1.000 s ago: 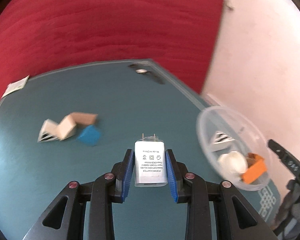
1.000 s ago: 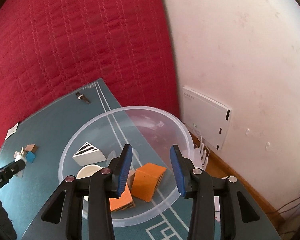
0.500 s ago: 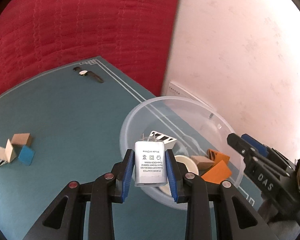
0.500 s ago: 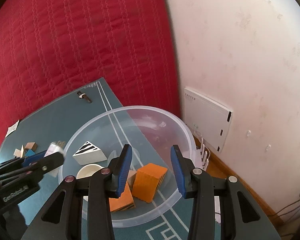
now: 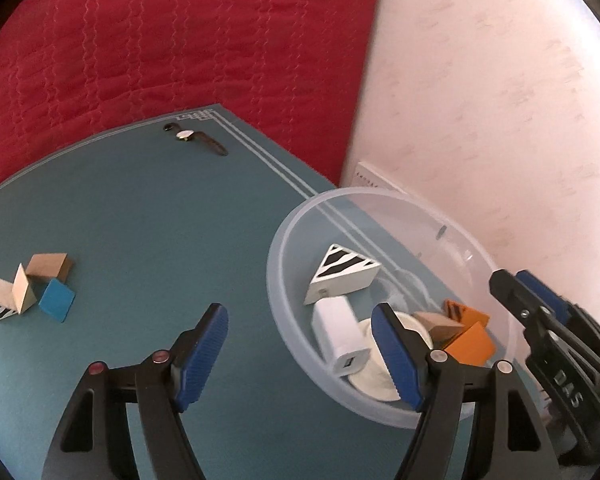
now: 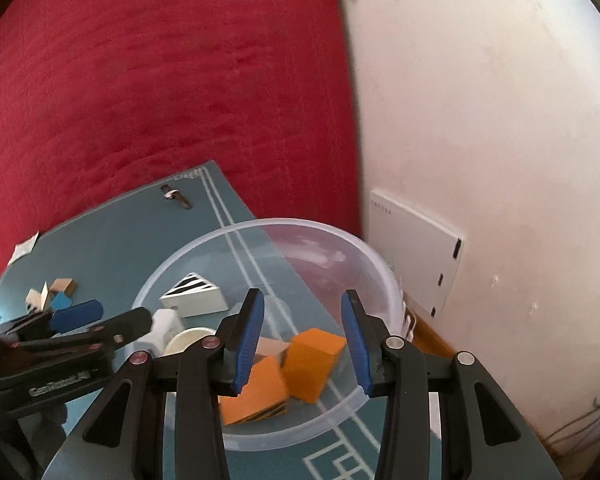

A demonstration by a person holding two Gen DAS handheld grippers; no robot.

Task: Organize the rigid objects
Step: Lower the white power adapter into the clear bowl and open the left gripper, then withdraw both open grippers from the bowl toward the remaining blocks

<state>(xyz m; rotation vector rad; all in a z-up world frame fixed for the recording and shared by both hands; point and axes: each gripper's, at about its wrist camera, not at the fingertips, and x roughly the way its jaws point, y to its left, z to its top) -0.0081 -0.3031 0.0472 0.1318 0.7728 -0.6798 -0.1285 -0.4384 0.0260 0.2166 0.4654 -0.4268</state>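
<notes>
My left gripper (image 5: pixel 298 312) hangs over the near rim of the clear plastic bowl (image 5: pixel 284 264), and its jaws are opening. Nothing sits between its pads. The white power adapter (image 5: pixel 340 332) lies inside the bowl just beyond them, against a white round disc (image 5: pixel 374 372). A black-and-white striped wedge (image 5: pixel 344 276), a tan block (image 5: pixel 436 322) and orange blocks (image 6: pixel 312 364) also lie in the bowl. My right gripper (image 6: pixel 302 296) hovers over the bowl's other side, narrowly open, with no object between its blue pads.
On the teal table mat (image 5: pixel 160 220), far left, lie a wooden block (image 5: pixel 48 266), a blue block (image 5: pixel 57 300) and a striped wedge (image 5: pixel 8 296). A wristwatch (image 5: pixel 196 140) lies near the far corner. A white wall box (image 6: pixel 416 264) hangs beyond the table's edge.
The left gripper swung right with the adapter from over the mat to over the bowl, then opened; the adapter dropped into the bowl. The right gripper stayed put.
</notes>
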